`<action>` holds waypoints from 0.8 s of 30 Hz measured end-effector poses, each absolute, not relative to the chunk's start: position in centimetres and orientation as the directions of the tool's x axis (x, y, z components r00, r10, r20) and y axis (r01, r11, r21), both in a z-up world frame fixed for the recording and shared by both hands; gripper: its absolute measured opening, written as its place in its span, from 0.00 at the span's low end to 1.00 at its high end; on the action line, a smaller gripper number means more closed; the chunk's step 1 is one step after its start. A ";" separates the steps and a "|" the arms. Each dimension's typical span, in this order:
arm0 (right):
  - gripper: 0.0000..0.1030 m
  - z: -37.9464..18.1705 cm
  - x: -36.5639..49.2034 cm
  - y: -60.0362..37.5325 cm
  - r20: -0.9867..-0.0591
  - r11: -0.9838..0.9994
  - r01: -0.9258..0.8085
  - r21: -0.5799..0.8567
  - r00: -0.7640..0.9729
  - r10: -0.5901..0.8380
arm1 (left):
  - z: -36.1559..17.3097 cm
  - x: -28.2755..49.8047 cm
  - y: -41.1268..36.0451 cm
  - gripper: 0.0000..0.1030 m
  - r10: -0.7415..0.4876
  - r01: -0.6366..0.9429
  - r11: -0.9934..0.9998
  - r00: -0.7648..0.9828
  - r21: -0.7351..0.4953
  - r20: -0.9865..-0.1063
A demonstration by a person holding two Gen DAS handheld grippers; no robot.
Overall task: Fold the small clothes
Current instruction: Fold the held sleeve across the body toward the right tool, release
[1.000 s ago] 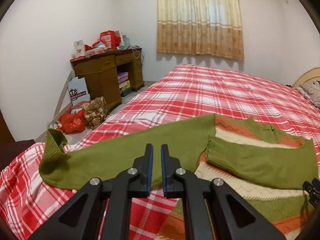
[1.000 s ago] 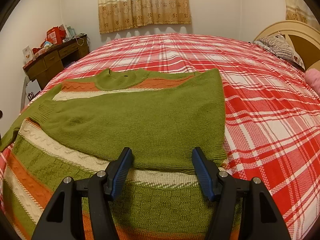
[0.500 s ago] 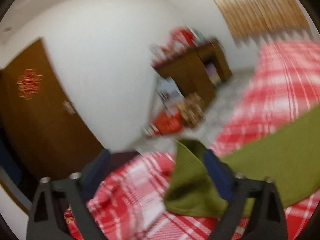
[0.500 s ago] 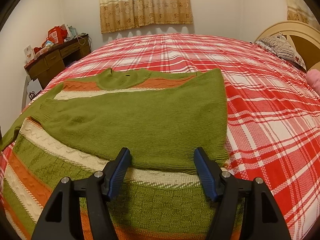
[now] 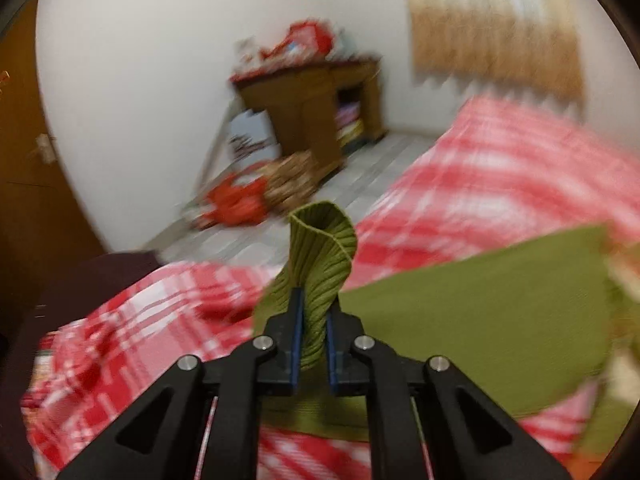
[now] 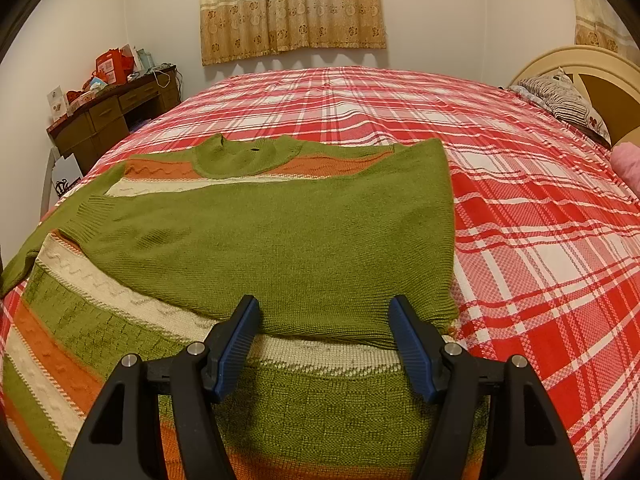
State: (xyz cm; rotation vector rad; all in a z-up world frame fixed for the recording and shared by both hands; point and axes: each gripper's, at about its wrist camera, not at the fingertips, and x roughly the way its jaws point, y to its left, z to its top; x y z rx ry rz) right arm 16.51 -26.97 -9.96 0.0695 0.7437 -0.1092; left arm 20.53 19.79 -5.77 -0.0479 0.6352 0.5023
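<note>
Left wrist view: left gripper [image 5: 313, 312] jaws have just been closing, now clamped on ribbed green cuff [image 5: 322, 248] of sweater sleeve; cuff stands up twisted between blue pads, sleeve trails off toward 3 o'clock over red plaid bedspread [image 5: 500, 168]. Wooden desk [image 5: 312, 108] at 12 o'clock, blurred. Right wrist view: right gripper [image 6: 324, 328] jaws apart, nothing pinched, hovering at 6 o'clock edge of green folded panel of striped sweater [image 6: 280, 232], which lies flat on bed; pillow [image 6: 560, 100] at 2 o'clock
</note>
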 end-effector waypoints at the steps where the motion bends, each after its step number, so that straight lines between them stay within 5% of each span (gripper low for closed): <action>1: 0.66 -10.0 16.5 -27.0 -0.678 0.992 0.124 0.024 0.731 -0.075 | -4.9 19.8 18.5 0.10 0.383 -0.417 0.906 0.741 0.068 -0.551; 6: 0.66 -10.0 16.5 -27.0 -0.679 0.992 0.124 0.024 0.731 -0.075 | -3.0 18.3 12.4 0.10 0.135 -0.183 0.982 0.855 -0.048 -0.500; 12: 0.66 -10.0 16.6 -27.0 -0.679 0.992 0.124 0.025 0.731 -0.074 | -5.3 19.0 5.1 0.10 -0.089 0.036 0.994 0.819 -0.103 -0.566; 18: 0.67 -10.0 16.5 -27.0 -0.681 0.992 0.124 0.022 0.729 -0.076 | -8.4 20.6 2.9 0.13 -0.105 0.072 0.994 0.720 -0.076 -0.686; 24: 0.67 -9.6 16.7 -26.7 -0.694 0.992 0.126 0.005 0.714 -0.087 | -8.0 19.6 2.7 0.27 -0.113 0.085 0.994 0.706 -0.075 -0.699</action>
